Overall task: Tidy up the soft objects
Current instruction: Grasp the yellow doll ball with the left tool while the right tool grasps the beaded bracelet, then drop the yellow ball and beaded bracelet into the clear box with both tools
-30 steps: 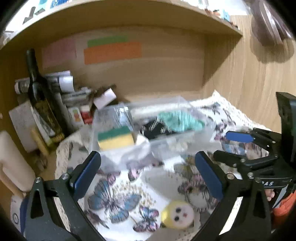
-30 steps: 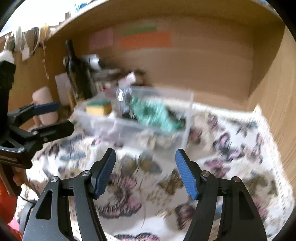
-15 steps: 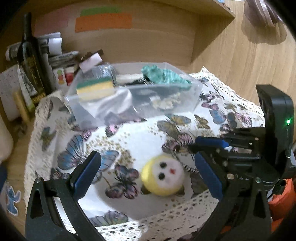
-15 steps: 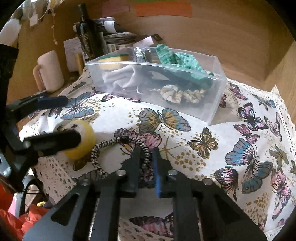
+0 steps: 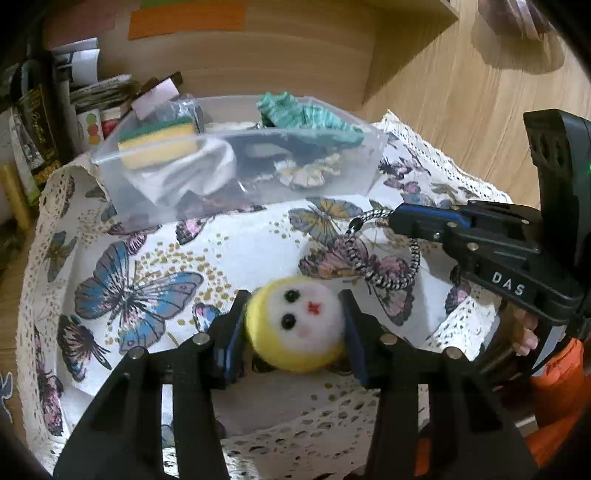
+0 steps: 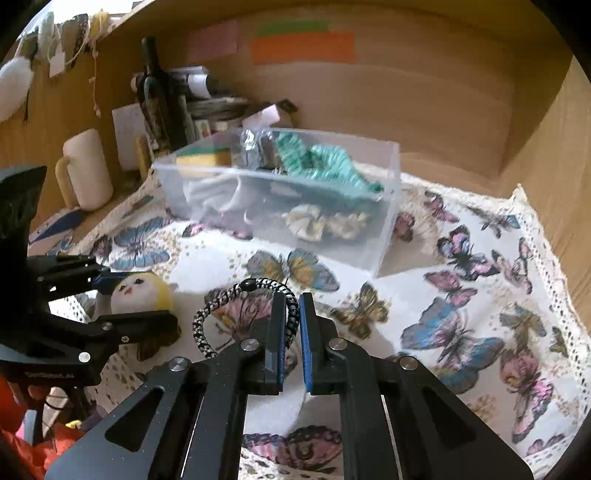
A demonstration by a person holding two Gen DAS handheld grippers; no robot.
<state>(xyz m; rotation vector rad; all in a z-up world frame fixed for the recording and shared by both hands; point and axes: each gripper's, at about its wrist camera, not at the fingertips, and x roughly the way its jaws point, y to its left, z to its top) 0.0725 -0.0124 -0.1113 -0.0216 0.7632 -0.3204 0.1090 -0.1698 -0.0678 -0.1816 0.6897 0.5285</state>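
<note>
Wooden alcove back wall [image 6: 424, 92], shelf board [image 5: 413, 33] above, butterfly-print tablecloth [image 6: 461, 295], warm daylight

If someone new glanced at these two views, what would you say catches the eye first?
Probably the yellow felt ball with a doll face, squeezed between the left tongs at the near edge of the butterfly cloth. Beside it, the right tongs pinch a black-and-white braided hair tie. Behind both stands a clear plastic bin holding a sponge, a teal scrunchie and other soft things.

Bare butterfly cloth [image 6: 461, 295] fills the right of the frame; the clear bin [image 6: 384, 236] blocks centre, bottle [image 6: 155, 96] and mug [image 6: 86, 170] crowd upper left.
</note>
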